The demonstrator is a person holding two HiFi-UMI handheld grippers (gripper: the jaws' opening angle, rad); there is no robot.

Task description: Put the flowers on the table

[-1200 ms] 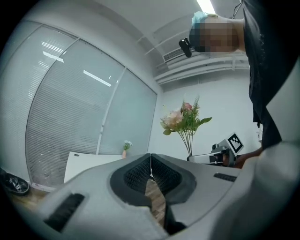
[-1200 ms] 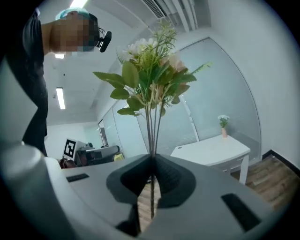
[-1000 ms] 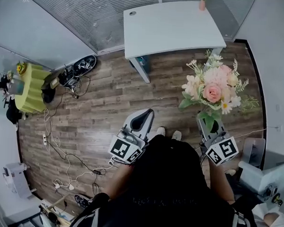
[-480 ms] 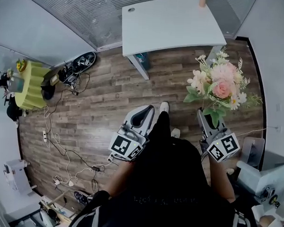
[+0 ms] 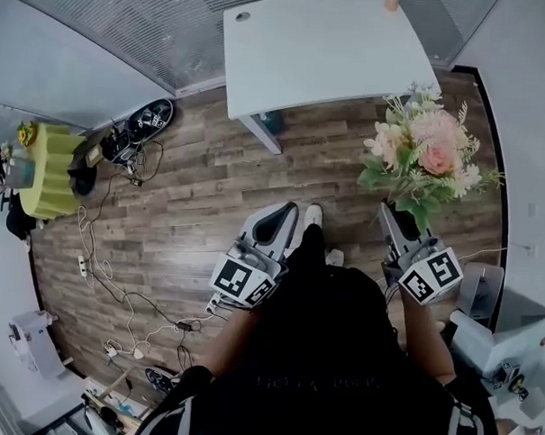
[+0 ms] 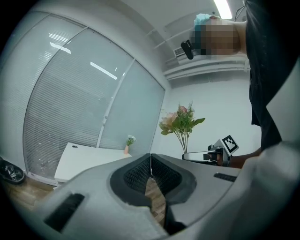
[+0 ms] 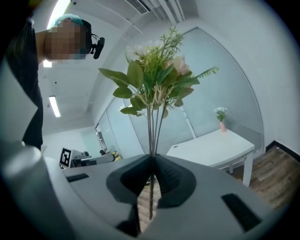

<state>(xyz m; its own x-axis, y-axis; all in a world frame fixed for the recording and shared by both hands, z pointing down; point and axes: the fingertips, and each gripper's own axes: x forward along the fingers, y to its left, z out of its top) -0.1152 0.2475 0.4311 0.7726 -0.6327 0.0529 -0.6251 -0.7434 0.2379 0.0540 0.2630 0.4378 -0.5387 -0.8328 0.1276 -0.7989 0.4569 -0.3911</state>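
A bunch of pink and white flowers (image 5: 427, 156) with green leaves stands upright in my right gripper (image 5: 392, 215), which is shut on its stems. In the right gripper view the flowers (image 7: 154, 82) rise from between the closed jaws of that gripper (image 7: 152, 158). The white table (image 5: 325, 45) stands ahead across the wood floor, seen also as the table (image 7: 213, 150) and the table (image 6: 89, 161). My left gripper (image 5: 274, 223) is held beside the right one, shut with nothing in it; in its own view the left gripper (image 6: 150, 159) has jaws pressed together.
A small pink vase (image 5: 391, 1) with a sprig stands at the table's far edge. Cables (image 5: 117, 277) trail over the floor at the left, by a yellow-green stool (image 5: 49, 171) and dark gear (image 5: 137, 130). A grey chair (image 5: 481, 293) stands at the right.
I have walked toward the table: it looms larger and nearer in the head view. The right gripper has carried the flowers forward and slightly right. The left gripper keeps its place.
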